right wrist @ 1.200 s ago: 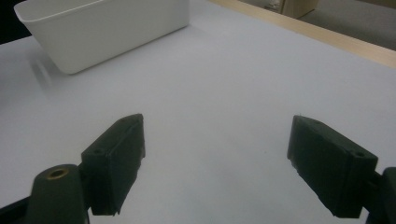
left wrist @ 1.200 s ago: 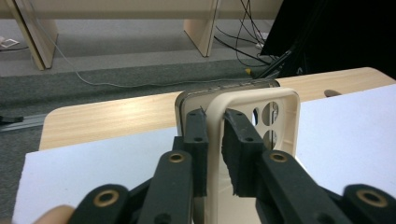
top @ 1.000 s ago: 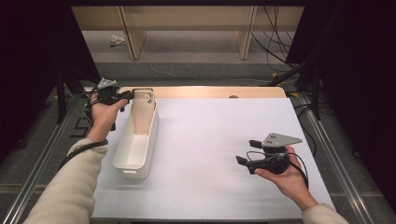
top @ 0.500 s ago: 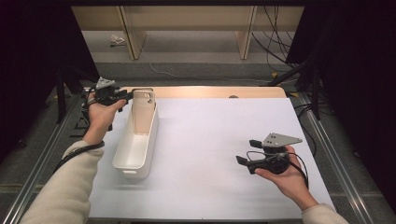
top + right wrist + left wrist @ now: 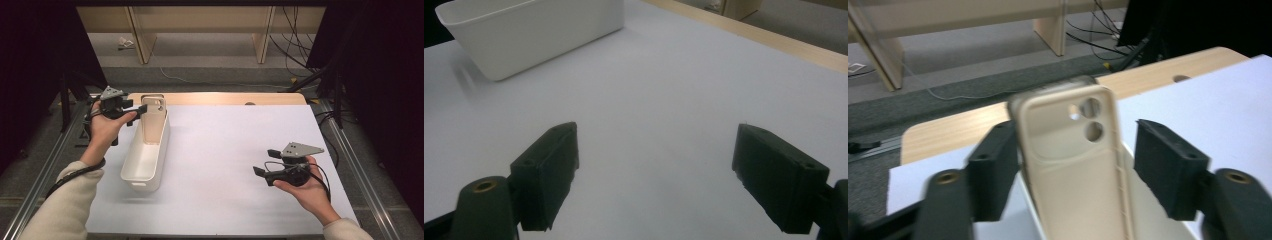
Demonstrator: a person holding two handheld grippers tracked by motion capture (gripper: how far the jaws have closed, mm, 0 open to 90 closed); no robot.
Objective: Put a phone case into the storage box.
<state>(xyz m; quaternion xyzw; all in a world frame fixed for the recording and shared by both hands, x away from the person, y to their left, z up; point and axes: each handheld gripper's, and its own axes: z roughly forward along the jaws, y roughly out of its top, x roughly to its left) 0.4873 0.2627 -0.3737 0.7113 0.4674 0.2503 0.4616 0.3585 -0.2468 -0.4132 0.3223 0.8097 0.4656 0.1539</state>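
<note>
Risk sits mainly with the phone case (image 5: pixel 152 117), a beige shell with camera holes that stands nearly upright at the far end of the white bin (image 5: pixel 145 152), leaning on the bin's end wall. The left tongs (image 5: pixel 140 107) have just been opening around it: in the left gripper view the case (image 5: pixel 1075 160) rises between the two black jaws, with a clear gap on one side and the other pad close to its edge or perhaps touching, though blur hides which. It looks released rather than gripped. Judging from this, the step in hand is letting go of the case inside the bin, and the danger is in pulling away. If a pad still brushes the edge as the hand draws back, the case could be dragged along and tipped over the rim onto the worktop (image 5: pixel 225 150). Left standing so steeply, it might also slide down or fall flat into the bin by itself, which would do little harm. The bin is light-looking, so a knock from the hand could shove it across the white sheet. The right tongs (image 5: pixel 265 162) rest well apart from all this, near the worktop's right side, jaws spread wide over bare surface with nothing between them, and pose little threat where they lie.
</note>
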